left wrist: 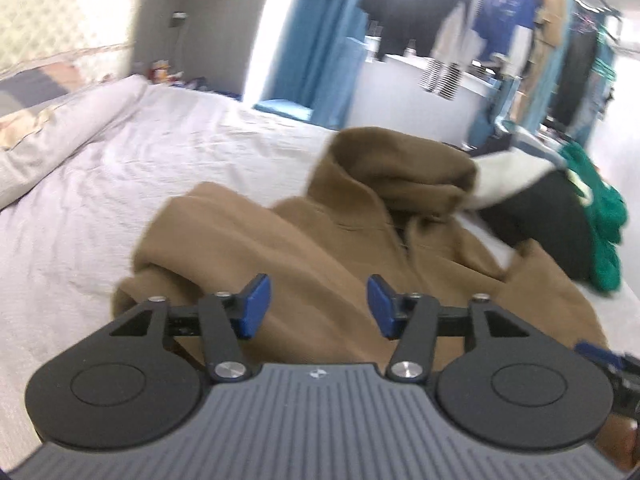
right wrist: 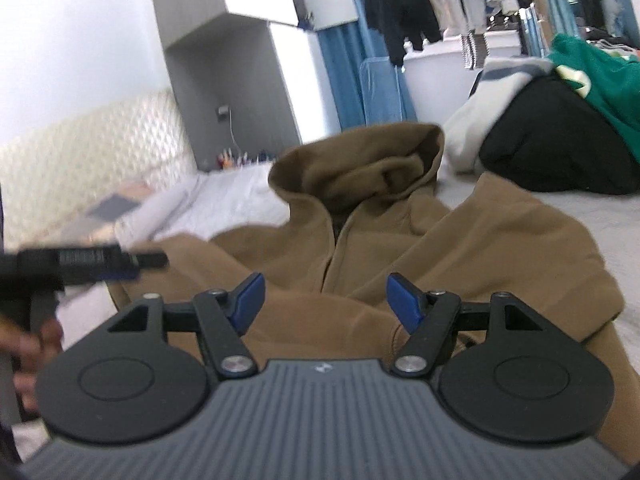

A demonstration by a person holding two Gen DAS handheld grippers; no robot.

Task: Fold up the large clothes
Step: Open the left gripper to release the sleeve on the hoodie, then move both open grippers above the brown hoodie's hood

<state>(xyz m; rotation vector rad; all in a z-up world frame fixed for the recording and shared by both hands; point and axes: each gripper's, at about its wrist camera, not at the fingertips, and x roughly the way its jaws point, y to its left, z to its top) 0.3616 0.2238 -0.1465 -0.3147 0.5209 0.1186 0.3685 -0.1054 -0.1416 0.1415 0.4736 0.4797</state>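
Brown hoodie [left wrist: 320, 240] is spread out on the white bed [left wrist: 140, 184], hood end farthest from both tools. Left gripper [left wrist: 319, 306] and right gripper [right wrist: 323, 302] hang just over its near part, jaws apart, nothing pinched.

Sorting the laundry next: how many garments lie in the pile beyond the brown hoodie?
3 that show: a white one nearest the hoodie's hood, a black one beside it, a green one on top. More may be hidden underneath.
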